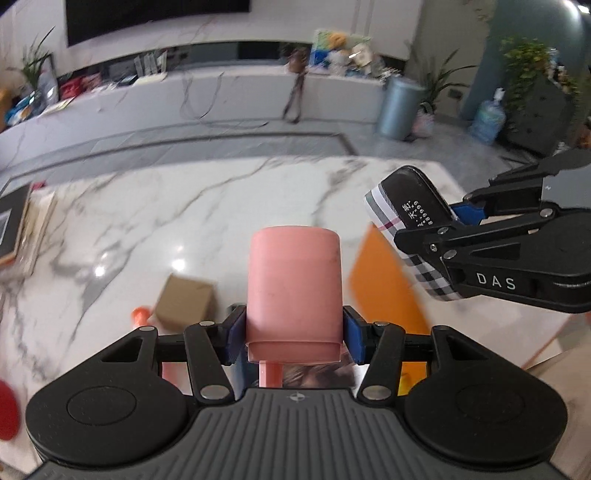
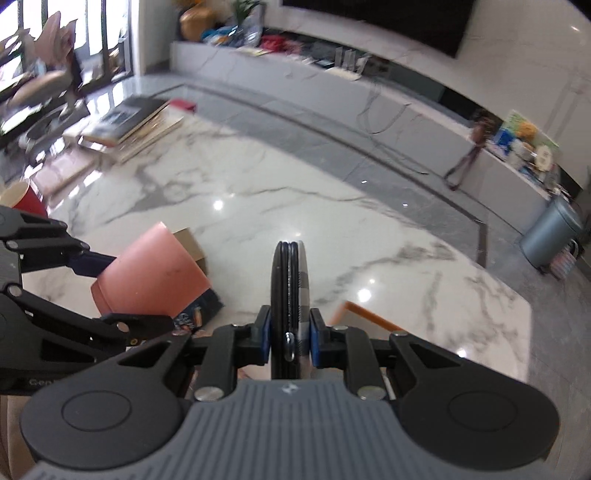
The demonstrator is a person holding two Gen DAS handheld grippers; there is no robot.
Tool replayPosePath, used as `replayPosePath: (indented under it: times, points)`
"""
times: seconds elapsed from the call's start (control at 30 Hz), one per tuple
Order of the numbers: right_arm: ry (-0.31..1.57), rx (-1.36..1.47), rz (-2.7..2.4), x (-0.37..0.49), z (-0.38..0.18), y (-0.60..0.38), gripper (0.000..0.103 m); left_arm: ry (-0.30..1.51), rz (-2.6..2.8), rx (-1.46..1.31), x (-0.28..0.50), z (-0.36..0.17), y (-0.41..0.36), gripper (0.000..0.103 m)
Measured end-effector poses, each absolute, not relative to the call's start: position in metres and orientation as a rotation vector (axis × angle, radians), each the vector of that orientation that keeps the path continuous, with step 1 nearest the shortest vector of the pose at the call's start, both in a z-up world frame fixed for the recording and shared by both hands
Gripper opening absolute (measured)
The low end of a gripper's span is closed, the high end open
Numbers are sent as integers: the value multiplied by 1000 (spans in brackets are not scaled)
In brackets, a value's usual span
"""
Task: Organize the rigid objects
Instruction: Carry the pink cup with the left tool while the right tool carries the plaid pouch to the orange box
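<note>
Each camera sits just behind its own fingers, close above the marble table (image 1: 207, 206), looking forward and down across it toward the far edge and the long white counter (image 1: 229, 92) beyond. The left view catches the right gripper (image 1: 439, 236) at its right edge; the right view catches the left gripper (image 2: 107, 291) at its left. Both share the pink cup (image 1: 293, 288), the cardboard box (image 1: 184, 301) and the grey bin (image 1: 399, 107).

A grey trash bin (image 1: 400, 107) stands on the floor in the upper right of the left wrist view, with a blue water jug (image 1: 488, 120) further right. A black screen (image 1: 155, 16) fills the wall at the top, above a long ledge (image 1: 236, 77) with loose cables (image 1: 199, 99).
</note>
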State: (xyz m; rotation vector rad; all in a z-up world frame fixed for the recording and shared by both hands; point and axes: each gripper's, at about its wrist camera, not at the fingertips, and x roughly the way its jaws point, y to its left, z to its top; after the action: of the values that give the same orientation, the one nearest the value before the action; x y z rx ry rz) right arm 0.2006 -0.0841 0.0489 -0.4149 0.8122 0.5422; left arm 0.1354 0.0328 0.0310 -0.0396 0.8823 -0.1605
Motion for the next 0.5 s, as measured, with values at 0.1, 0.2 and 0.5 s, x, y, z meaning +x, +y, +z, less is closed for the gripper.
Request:
replayPosePath:
  times: [0.1, 0.2, 0.5]
  points:
    - [806, -399, 495, 197, 58, -116, 19, 855, -220, -22, 139, 41, 8, 61]
    - [820, -397, 439, 196, 56, -145, 19, 844, -290, 5, 146, 44, -21, 61]
    - [940, -305, 309, 206, 22, -231, 19, 886, -496, 110, 177, 23, -99, 61]
